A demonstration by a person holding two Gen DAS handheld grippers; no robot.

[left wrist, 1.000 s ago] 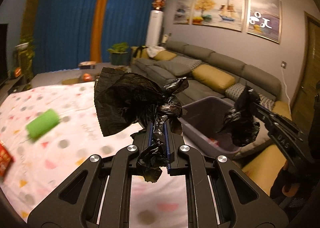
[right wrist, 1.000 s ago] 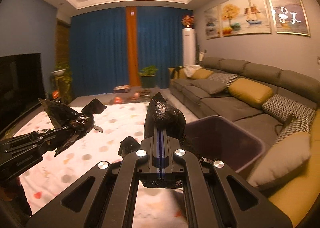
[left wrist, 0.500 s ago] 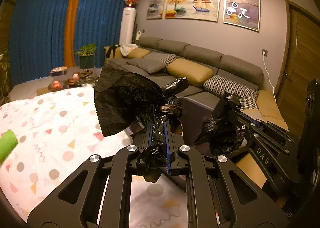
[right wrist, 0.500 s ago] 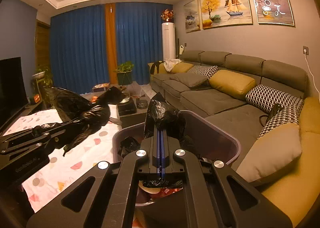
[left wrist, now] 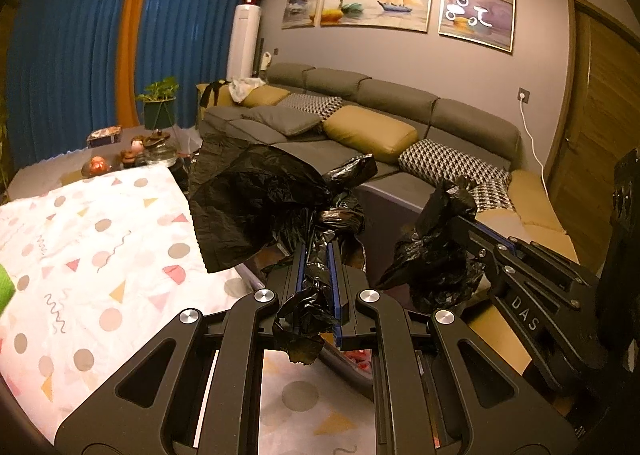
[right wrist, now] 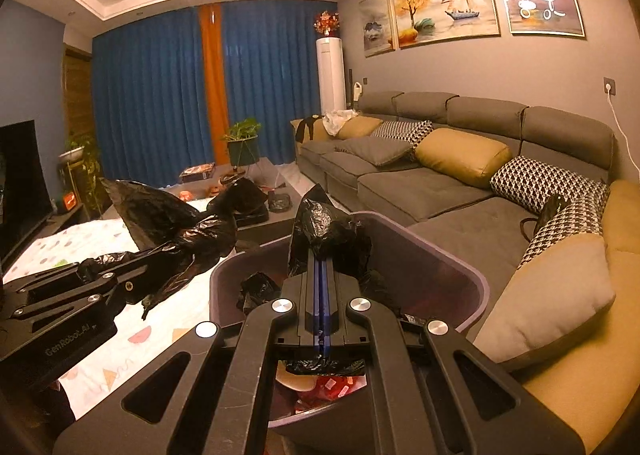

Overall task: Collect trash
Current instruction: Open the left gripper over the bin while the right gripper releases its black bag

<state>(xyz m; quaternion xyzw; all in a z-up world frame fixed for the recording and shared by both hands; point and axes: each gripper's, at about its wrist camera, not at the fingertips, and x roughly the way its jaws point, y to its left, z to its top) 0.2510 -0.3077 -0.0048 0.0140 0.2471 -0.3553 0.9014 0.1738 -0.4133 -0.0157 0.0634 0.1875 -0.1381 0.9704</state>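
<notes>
A black trash bag lines a purple-grey bin next to the sofa. My left gripper is shut on one bunched edge of the bag, held above the bin's left side. My right gripper is shut on another bunched edge, held over the bin's opening; it shows in the left wrist view too. Red and white trash lies at the bottom of the bin.
A grey sofa with mustard and patterned cushions runs along the right. A white cloth with coloured shapes covers the surface at left, with a green item at its edge. A low table with small items stands near the blue curtains.
Both grippers have swung right with the bag edges, from over the patterned cloth to over the bin by the sofa. The green item has slid to the left edge of view.
</notes>
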